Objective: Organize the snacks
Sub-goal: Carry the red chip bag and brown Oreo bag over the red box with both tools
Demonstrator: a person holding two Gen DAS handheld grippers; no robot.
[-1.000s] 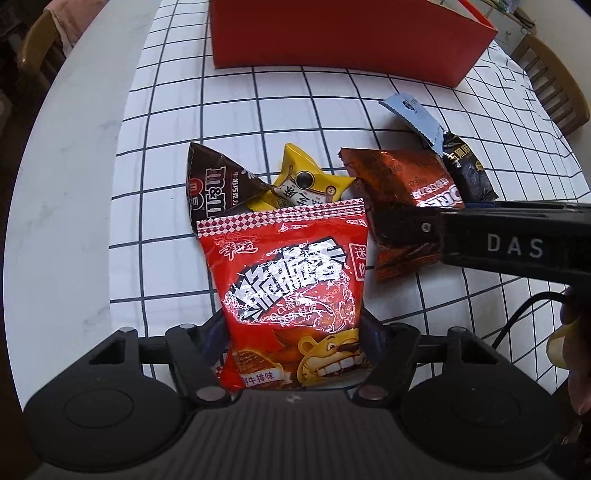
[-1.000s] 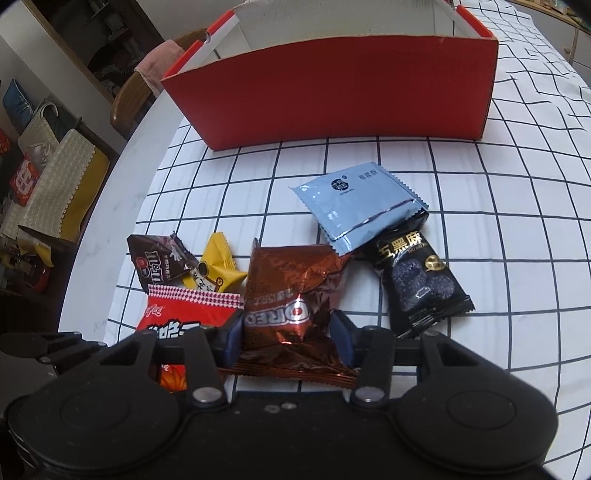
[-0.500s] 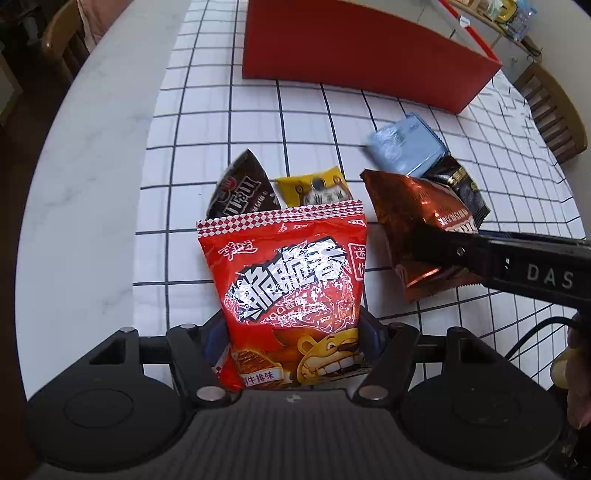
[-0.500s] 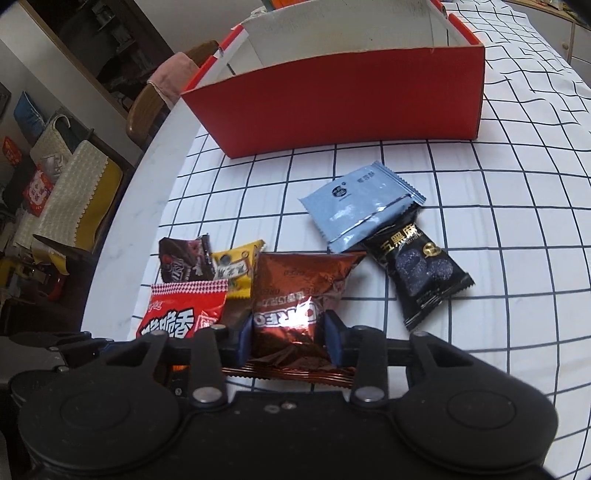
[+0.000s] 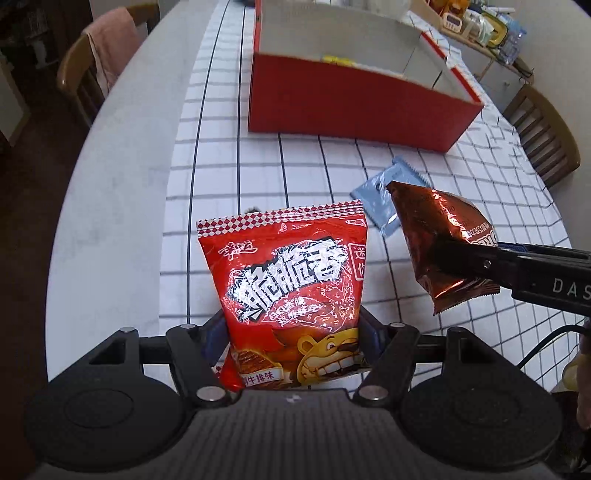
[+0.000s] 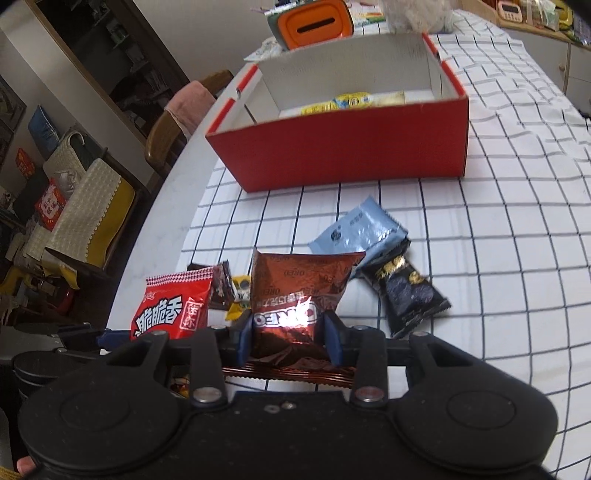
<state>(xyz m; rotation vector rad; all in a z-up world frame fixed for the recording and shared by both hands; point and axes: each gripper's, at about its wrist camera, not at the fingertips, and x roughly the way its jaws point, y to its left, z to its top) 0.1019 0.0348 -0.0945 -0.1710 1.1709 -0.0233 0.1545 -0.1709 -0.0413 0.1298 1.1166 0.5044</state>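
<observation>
My left gripper (image 5: pixel 293 336) is shut on a red snack bag (image 5: pixel 291 280) with white lettering and holds it above the table. To its right, my right gripper (image 6: pixel 290 334) is shut on a copper-brown Oreo packet (image 6: pixel 295 295), also raised; the same Oreo packet (image 5: pixel 439 243) shows in the left wrist view. A red box (image 6: pixel 347 155) with white inner walls stands open farther back, with yellow-wrapped snacks (image 6: pixel 351 101) inside. On the checked cloth lie a pale blue packet (image 6: pixel 364 230), a black packet (image 6: pixel 406 295), a dark brown packet (image 6: pixel 221 286) and a small yellow packet (image 6: pixel 240 299).
The checked cloth (image 5: pixel 258 177) covers part of a white round table (image 5: pixel 122 166). Wooden chairs (image 5: pixel 99 70) stand at the table's left and right sides. An orange-lidded container (image 6: pixel 314 22) sits behind the box. Shelves and bags crowd the room at the left.
Both grippers have risen with their packets, lifting them off the table. The red box now shows its open inside. The right jaws closed tighter on the Oreo packet.
</observation>
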